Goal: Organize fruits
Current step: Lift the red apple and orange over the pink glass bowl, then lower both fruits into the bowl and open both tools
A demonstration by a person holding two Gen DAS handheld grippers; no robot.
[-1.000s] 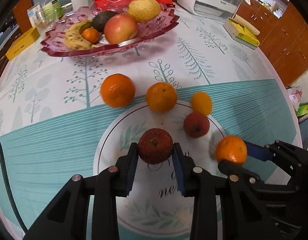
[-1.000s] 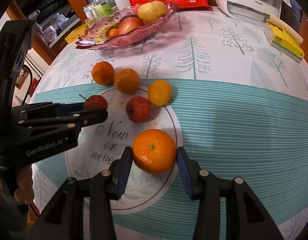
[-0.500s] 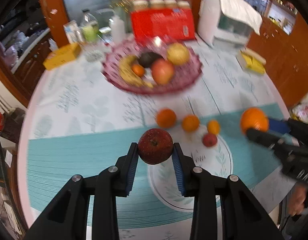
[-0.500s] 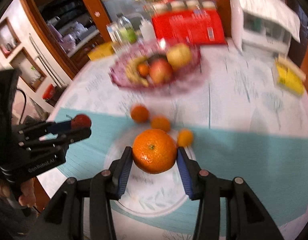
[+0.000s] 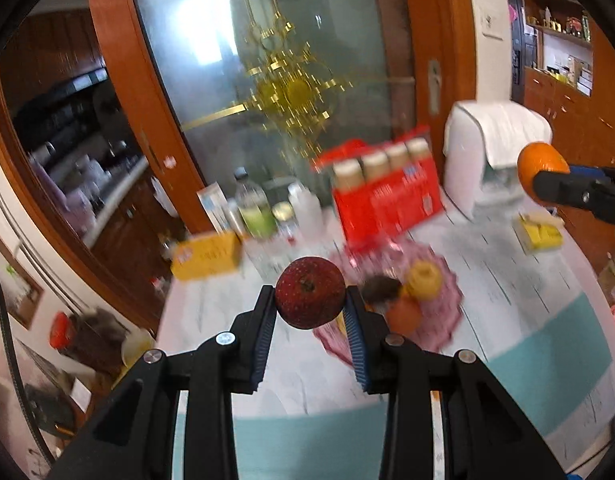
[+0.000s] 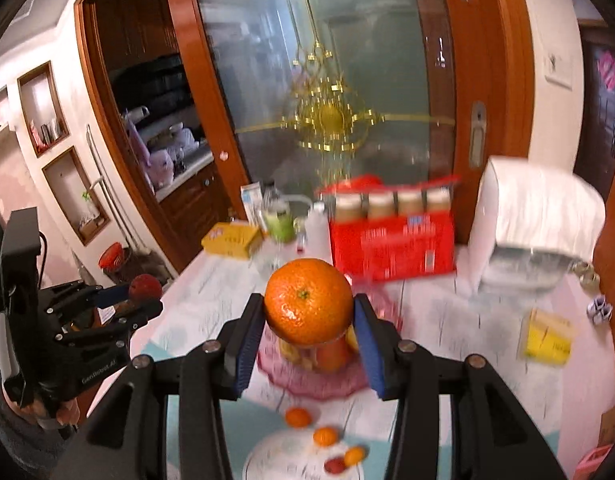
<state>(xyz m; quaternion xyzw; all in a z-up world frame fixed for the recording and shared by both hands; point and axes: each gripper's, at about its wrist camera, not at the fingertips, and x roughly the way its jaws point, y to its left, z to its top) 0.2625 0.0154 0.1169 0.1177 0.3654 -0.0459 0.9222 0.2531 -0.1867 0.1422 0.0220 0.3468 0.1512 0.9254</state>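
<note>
Nearest, left gripper (image 5: 310, 307): blue-padded jaws clamped on a dark red apple (image 5: 309, 298), one pad on each flank, stem end facing the camera, fruit held in the air above the table.

Right gripper (image 6: 309, 312): jaws clamped on a large orange (image 6: 308, 300), pads pressing both sides, also held clear of the table. In the left wrist view the same orange shows at the far right edge, pinched in black fingers.

A gloved hand (image 6: 47, 408) grips the left tool's handle, low at the left of the right wrist view.

Below, on the table (image 6: 447, 360) with its white tree-print and teal-striped cloth: four small fruits loose around a round printed mat (image 6: 275, 456) — an orange (image 6: 297, 417), a second orange (image 6: 325, 436), a yellow-orange one (image 6: 354, 455), a small red one (image 6: 334, 465).

Further on: pink glass fruit dish (image 5: 439, 320), blurred, holding a yellow fruit, a dark one, a reddish one and more, partly hidden behind the held fruit.

Behind the dish: red carton (image 6: 391, 248) with four capped jars, bottles (image 5: 259, 208), yellow box (image 5: 207, 254), white covered appliance (image 6: 531, 228), second yellow box (image 6: 547, 338).

Farthest: frosted glass door (image 6: 347, 72) in a wooden frame, with a gold hanging ornament (image 6: 327, 120) in front of it.
</note>
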